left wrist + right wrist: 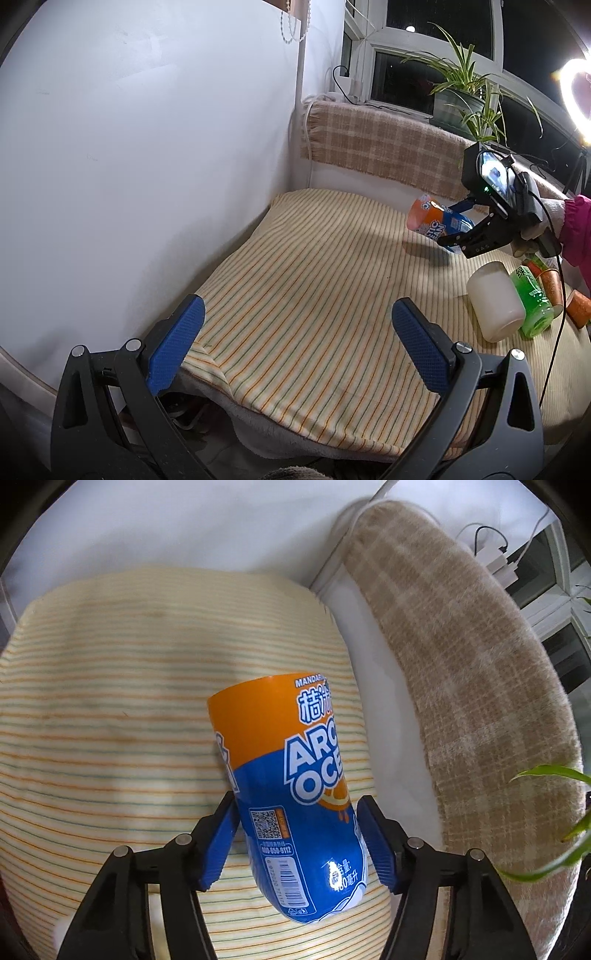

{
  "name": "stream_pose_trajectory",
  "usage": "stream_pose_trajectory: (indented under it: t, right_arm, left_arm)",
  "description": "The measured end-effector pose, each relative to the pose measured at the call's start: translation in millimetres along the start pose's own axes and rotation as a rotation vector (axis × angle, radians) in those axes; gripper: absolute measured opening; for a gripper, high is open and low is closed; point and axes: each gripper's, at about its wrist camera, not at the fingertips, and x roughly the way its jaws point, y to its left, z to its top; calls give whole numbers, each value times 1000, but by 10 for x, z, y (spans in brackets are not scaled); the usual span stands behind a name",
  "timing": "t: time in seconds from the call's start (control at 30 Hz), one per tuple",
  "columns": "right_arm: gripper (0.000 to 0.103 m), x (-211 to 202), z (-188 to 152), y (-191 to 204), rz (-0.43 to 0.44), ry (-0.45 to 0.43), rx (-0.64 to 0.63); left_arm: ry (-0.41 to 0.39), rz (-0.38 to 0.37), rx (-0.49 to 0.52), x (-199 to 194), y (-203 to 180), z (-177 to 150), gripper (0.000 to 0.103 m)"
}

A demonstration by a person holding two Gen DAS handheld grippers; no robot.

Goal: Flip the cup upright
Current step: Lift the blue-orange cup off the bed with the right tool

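Blue pads line the left gripper [297, 345], which hangs nearest of all over the near edge of the striped cloth [314, 288], its jaws spread wide with nothing between them. To the right on that cloth lie one milky white jar [495, 301] on its side, one green bottle [533, 301] just beside it, and two small orange-brown cups [554, 286] at the right edge, partly cut off by the frame. Farther back on the right, the right gripper [297, 840] has its jaws closed on the lower part of the one orange-and-blue cup [291, 794]. From the left wrist view the cup is lifted clear of the cloth and tilted, neither lying flat nor standing; its shadow falls below it.

By my reading the task is about halfway: the cup is picked up and partly turned, but it has yet to be brought fully vertical, set down on its base and let go. Which end is the open mouth I cannot tell for certain.

Beyond the cloth stand one plaid blanket [376, 147] along the wall, one potted plant [461, 85] on the sill, and one ring light [576, 96] at far right.
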Motion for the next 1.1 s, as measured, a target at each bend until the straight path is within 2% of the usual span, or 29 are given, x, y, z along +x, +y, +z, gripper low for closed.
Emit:
stream_pose_trajectory:
  t: [0.17,0.33,0.63,0.87,1.1]
  right_arm:
    - [65,-302,26,20,32,-67,36]
    - [64,-557,27,238,74,-143,74]
    - [63,-884,-37,396,166,-308,219]
    - [63,-1264,-335,508,222,-431,402]
    - [63,-1547,-820,667,237,-458,591]
  left_arm:
    - [-14,-3,-8,-71,18,-29,103]
    - [-26,-10,-12,-146,24,-55,103]
    - [-44,-27,-11,-267,4,-105,103]
    - [-71,-61,5,-357,-92,-124,103]
    - [-74,-115,31,-397,-259,-192,103]
